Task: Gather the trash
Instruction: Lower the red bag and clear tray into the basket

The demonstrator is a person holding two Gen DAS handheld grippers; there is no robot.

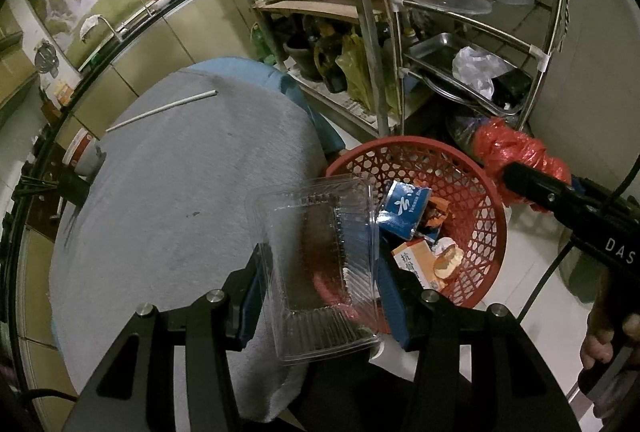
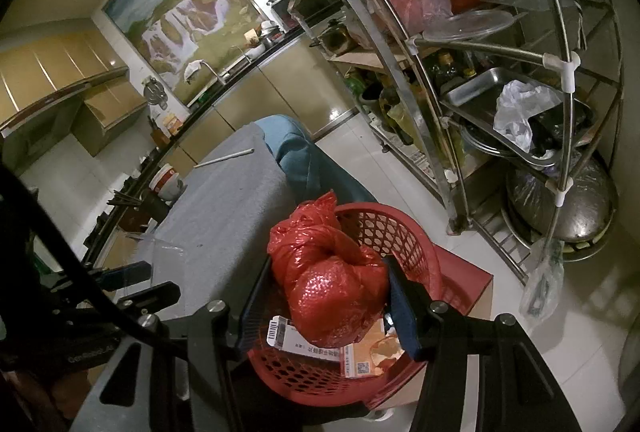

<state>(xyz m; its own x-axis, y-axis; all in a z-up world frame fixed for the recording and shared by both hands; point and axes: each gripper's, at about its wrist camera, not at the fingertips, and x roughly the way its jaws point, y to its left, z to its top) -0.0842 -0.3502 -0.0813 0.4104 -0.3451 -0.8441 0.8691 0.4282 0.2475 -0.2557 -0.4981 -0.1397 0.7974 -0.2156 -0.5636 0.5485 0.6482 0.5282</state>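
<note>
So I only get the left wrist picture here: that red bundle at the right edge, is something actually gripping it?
Observer: Yes. In the right wrist view the right gripper has its two fingers closed on either side of the red plastic bag.
Operator: And where is it compared with the basket?
Observer: Right above the red basket, hanging over the cartons inside.
Operator: Is there anything under the basket? I can't tell.
Observer: It rests on a red box or stool on the pale floor.
Operator: Can you see my clear tray from there?
Observer: Only a corner of the clear plastic tray, at the left above the grey cloth, with the left gripper closed on it.
</note>
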